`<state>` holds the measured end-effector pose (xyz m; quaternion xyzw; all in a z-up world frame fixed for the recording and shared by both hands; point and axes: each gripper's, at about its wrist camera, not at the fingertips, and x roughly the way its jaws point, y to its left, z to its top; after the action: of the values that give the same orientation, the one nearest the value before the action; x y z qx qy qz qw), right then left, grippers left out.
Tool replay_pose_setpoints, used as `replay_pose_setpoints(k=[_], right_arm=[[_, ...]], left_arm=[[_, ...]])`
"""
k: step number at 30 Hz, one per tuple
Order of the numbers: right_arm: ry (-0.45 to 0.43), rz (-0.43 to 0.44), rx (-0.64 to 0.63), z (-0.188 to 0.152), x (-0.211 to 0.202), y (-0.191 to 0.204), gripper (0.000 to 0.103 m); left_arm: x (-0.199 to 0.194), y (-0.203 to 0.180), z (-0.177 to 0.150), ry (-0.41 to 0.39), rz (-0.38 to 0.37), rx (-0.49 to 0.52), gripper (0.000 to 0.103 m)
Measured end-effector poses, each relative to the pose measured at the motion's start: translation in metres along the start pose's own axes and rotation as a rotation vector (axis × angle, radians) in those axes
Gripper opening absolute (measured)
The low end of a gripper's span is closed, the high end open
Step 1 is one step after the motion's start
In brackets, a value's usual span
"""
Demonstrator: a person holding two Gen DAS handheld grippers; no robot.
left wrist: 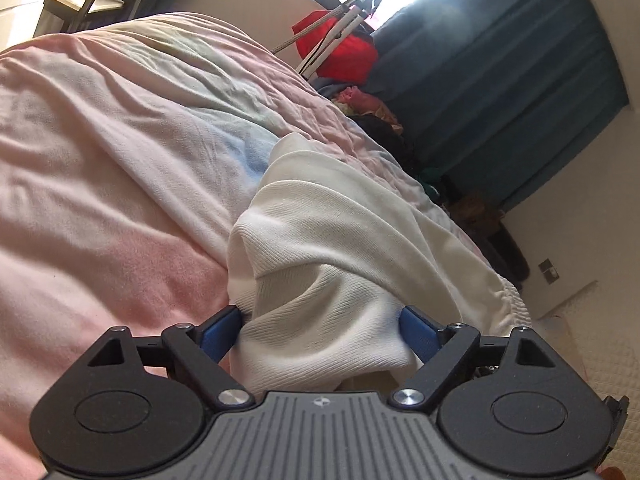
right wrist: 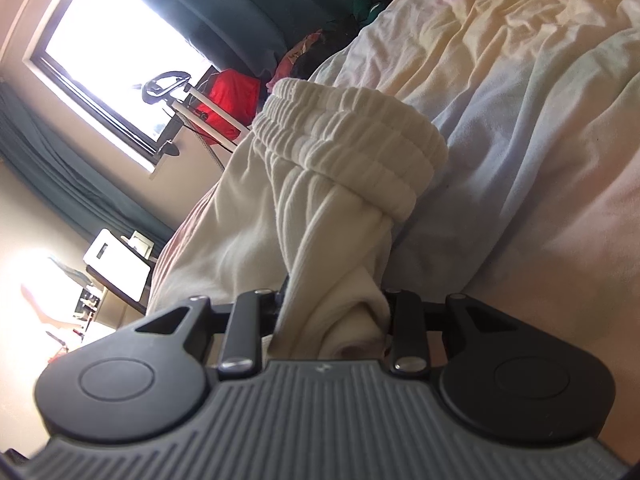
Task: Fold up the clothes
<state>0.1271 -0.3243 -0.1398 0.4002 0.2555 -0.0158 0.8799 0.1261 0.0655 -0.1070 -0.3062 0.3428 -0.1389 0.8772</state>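
A cream-white ribbed garment [left wrist: 320,248] with an elastic waistband [right wrist: 352,148] lies on the bed. In the left wrist view my left gripper [left wrist: 320,328] has cloth bunched between its blue fingers [left wrist: 218,336], which stand fairly wide; the cloth fills the gap. In the right wrist view my right gripper [right wrist: 334,312] is shut on a bunched fold of the garment [right wrist: 344,288] just below the waistband. The fingertips of both grippers are hidden by cloth.
The bed is covered by a wrinkled pastel pink, blue and yellow sheet [left wrist: 120,152]. Beyond the bed stand a pile of clothes with a red item [left wrist: 344,52], a drying rack, teal curtains [left wrist: 520,80] and a bright window [right wrist: 116,48]. A small table [right wrist: 120,268] stands by the wall.
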Motion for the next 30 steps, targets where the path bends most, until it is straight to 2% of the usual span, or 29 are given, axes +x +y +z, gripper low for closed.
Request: replay_pose_setpoints(k=[1, 7, 10, 12, 15, 19, 25, 30], right_arm=[[-0.002, -0.002, -0.003, 0.0, 0.0, 0.001, 0.033], [-0.038, 0.01, -0.066, 0.0, -0.01, 0.017, 0.03], [-0.081, 0.038, -0.109, 0.002, -0.026, 0.034, 0.029], [-0.111, 0.053, -0.154, 0.005, -0.043, 0.048, 0.029], [-0.153, 0.089, -0.157, 0.019, -0.072, 0.057, 0.029], [-0.179, 0.107, -0.134, 0.064, -0.094, 0.056, 0.028], [-0.233, 0.038, -0.085, 0.173, -0.102, 0.023, 0.028], [-0.283, -0.096, -0.017, 0.281, -0.084, -0.024, 0.028]], left_arm=[[0.0, 0.001, 0.0, -0.006, 0.002, -0.001, 0.085], [-0.005, -0.006, -0.002, -0.065, 0.031, 0.064, 0.052], [-0.016, -0.014, 0.002, -0.112, 0.0, 0.091, 0.041], [-0.029, -0.018, 0.005, -0.141, -0.035, 0.082, 0.038], [-0.051, -0.044, 0.006, -0.188, -0.072, 0.163, 0.035], [-0.054, -0.099, 0.015, -0.213, -0.117, 0.246, 0.033], [0.027, -0.217, 0.045, -0.118, -0.208, 0.299, 0.032], [0.156, -0.319, 0.053, -0.004, -0.219, 0.343, 0.032]])
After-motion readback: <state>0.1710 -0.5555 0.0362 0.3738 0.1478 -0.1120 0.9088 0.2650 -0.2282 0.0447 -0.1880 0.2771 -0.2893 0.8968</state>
